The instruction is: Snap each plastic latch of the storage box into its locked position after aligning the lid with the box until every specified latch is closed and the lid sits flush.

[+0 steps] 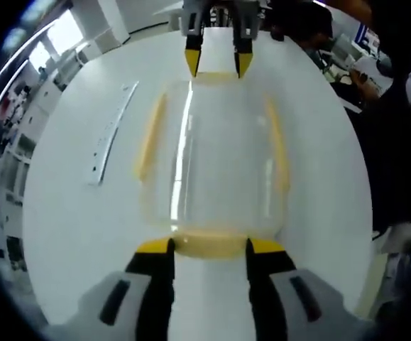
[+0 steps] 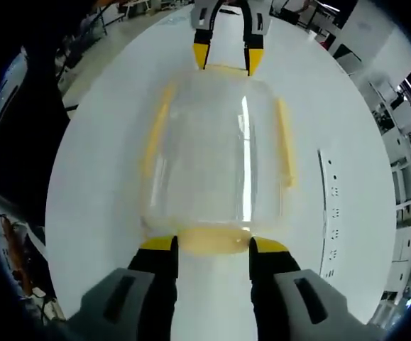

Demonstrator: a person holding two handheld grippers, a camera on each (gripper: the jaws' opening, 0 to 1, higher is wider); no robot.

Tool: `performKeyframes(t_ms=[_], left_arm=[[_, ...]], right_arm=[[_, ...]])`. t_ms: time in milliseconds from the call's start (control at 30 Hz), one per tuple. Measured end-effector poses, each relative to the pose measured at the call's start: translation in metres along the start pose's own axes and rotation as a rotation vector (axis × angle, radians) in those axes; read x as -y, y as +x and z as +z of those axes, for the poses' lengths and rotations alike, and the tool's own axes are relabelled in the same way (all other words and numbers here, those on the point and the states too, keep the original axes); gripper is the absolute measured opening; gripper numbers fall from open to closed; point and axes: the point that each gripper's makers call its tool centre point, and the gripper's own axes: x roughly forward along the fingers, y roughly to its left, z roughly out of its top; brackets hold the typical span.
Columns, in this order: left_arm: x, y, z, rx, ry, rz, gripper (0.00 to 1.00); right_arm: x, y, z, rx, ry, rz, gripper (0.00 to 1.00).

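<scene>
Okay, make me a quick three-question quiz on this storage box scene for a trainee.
1. True or false: the clear storage box rests on a white table.
2. What colour are the latches? A) yellow B) blue C) red
3. Fill in: the left gripper and the right gripper face each other from ____ ends of the box.

Key: 1 true; 2 A; 3 opposite.
</scene>
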Motion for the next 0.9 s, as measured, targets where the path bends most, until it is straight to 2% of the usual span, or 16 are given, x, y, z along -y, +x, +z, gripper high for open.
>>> performKeyframes(t_ms=[400,900], left_arm=[[-0.0029,-0.0013,-0.0073,-0.008,-0.008,-0.004,0.39],[-0.0018,0.0012,-0.0044,-0.001,-0.009,-0.014,0.39]], right_arm=[[-0.0011,0.0038,0.0065,0.013,0.013,0.015,0.39],[-0.0002,0.0025,0.0028,0.003,0.021,0.021,0.39]])
